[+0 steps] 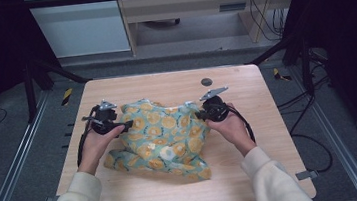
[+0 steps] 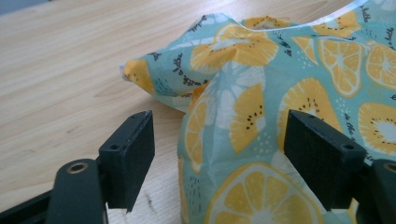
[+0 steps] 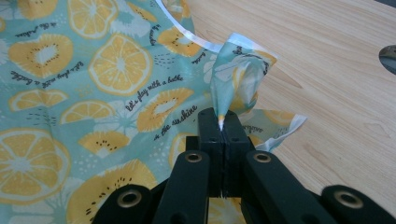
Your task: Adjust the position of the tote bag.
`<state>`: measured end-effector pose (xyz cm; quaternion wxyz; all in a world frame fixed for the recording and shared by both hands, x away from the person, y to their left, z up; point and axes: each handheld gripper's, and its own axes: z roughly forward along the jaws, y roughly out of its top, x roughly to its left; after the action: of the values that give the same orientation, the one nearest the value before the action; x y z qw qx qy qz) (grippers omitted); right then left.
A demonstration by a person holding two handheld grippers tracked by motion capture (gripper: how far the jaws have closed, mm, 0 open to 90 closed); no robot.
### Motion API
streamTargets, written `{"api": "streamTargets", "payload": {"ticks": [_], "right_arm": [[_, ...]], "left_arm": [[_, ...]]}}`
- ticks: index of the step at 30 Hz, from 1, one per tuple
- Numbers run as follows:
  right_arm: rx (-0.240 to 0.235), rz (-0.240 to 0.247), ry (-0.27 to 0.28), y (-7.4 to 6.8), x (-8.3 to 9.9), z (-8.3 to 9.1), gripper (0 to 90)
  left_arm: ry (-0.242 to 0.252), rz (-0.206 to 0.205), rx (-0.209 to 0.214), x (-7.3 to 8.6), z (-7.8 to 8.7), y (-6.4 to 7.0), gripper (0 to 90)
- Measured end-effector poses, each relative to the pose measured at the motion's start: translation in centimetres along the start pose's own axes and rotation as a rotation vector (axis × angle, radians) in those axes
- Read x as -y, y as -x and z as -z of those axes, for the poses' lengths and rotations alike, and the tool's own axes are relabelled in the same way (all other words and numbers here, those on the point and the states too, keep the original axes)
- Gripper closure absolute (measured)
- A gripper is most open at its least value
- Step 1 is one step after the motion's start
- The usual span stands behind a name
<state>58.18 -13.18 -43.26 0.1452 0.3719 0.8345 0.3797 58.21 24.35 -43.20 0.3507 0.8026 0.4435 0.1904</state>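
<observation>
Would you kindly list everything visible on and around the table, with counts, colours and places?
Fruit-print cloth: one, teal with yellow citrus slices, crumpled at table centre.
Wooden table: one, light wood, under the cloth.
Round dark insert: one, grey-black, far edge of tabletop.
Left gripper: one, black, jaws open around a cloth fold.
Right gripper: one, black, jaws shut on a cloth corner.
Hands: two, cream sleeves, holding the grippers.

The cloth [image 1: 163,140] lies mid-table [image 1: 266,136], between left tool [image 1: 127,123] and right tool [image 1: 199,114].
</observation>
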Motion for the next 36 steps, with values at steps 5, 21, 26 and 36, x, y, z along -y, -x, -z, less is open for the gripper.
{"api": "streamTargets", "payload": {"ticks": [5,21,26,36], "right_arm": [[-0.003,-0.004,0.009,0.1,0.0,0.3,89.8],[0.011,0.002,0.02,1.0,0.1,1.8,90.0],[0.03,-0.017,0.053,1.8,0.2,3.3,90.0],[0.086,0.009,0.13,2.2,-0.2,6.7,90.0]], "left_arm": [[-0.04,-0.001,0.011,0.0,-0.9,0.2,27.3],[-0.01,-0.068,-0.007,-0.5,-0.6,1.5,90.0],[0.073,-0.065,-0.03,-0.5,1.4,2.2,90.0],[0.114,-0.068,-0.053,-0.3,3.1,2.7,90.0]]}}
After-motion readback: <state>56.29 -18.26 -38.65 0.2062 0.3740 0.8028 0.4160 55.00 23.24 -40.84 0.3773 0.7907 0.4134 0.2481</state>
